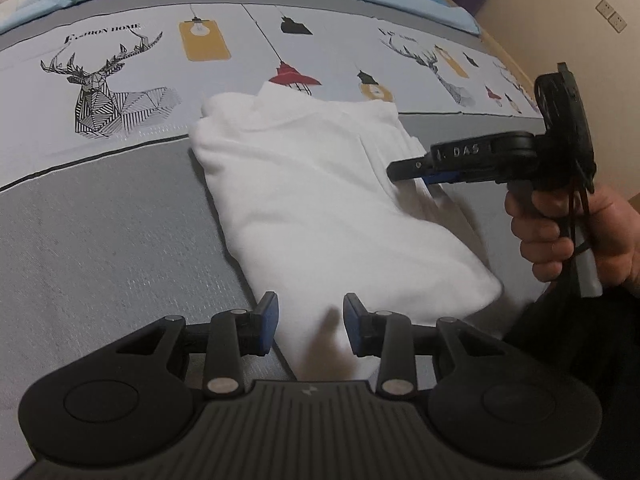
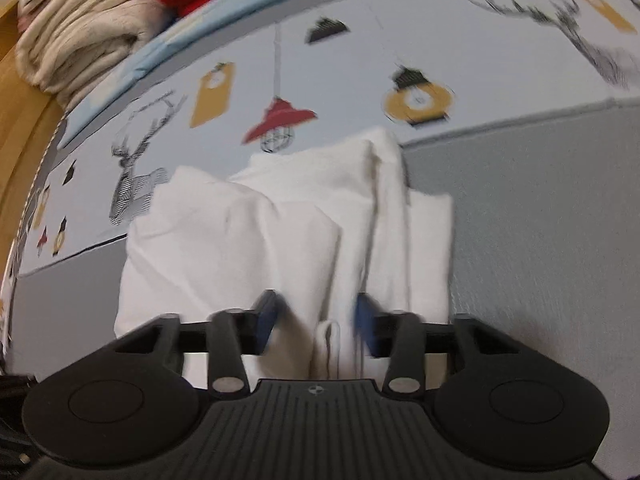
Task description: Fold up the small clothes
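1. White garment [image 1: 320, 200], partly folded into a long bundle, is seen lying on a bed covered by a printed sheet [image 1: 120, 208] with deer and lamp motifs on a grey and pale ground.
2. Side parts of the garment appear to be already turned inward, so several layered edges are shown along its right side; the lengthwise fold is judged to be done or nearly done.
3. A final crosswise fold, end to end, is judged to be left, since the bundle is laid out at full length.
4. The left gripper [image 1: 310, 320] is held released, its blue pads standing apart just above the near end of the garment, with nothing pinched between them.
5. The right gripper [image 1: 394, 170] is seen from the side at the garment's right edge, held in a hand [image 1: 560, 232]. In its own blurred view the pads are set around a raised ridge of cloth, but it cannot be told whether the cloth is clenched.
6. No containers are visible. A stack of folded beige fabric [image 2: 76, 36] is seen at the far corner of the bed.
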A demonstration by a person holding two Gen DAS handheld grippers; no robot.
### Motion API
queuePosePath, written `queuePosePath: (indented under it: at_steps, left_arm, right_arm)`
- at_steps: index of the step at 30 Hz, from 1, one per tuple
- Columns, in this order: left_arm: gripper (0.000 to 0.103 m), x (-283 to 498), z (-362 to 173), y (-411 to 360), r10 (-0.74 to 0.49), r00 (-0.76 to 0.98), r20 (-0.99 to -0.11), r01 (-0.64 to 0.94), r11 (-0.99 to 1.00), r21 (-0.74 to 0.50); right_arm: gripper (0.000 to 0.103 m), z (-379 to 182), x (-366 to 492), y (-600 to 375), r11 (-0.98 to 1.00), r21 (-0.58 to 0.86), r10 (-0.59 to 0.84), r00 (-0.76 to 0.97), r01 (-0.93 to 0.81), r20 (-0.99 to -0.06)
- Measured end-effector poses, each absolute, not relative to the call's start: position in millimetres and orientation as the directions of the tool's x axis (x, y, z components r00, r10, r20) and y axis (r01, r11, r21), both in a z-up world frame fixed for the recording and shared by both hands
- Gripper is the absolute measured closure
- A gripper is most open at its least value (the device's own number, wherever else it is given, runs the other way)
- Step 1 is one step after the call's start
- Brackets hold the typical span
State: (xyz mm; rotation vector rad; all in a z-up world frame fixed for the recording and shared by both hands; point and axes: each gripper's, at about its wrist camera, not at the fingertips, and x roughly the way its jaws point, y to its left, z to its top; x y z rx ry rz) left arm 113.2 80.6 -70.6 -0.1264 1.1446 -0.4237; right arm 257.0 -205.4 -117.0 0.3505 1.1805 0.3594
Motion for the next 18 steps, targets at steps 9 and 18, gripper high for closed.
queuePosePath:
  at_steps: [9,18]
  left_arm:
    - [0.064,117.5,-68.7,67.5,-0.406,0.352,-0.843,0.274,0.906,-0.322]
    - [0.064,124.6,-76.5,39.4,-0.413,0.333,-0.847,0.307,0.897,-0.317]
  right_arm:
    - [0.094,-65.9,236.0,-267.7,0.800,0.585,0.547,0.559,-0.132,-0.623]
    - [0.064,-93.0,243.1,-288.7,0.870,0.493,0.444,0.471,-0.023,-0.762]
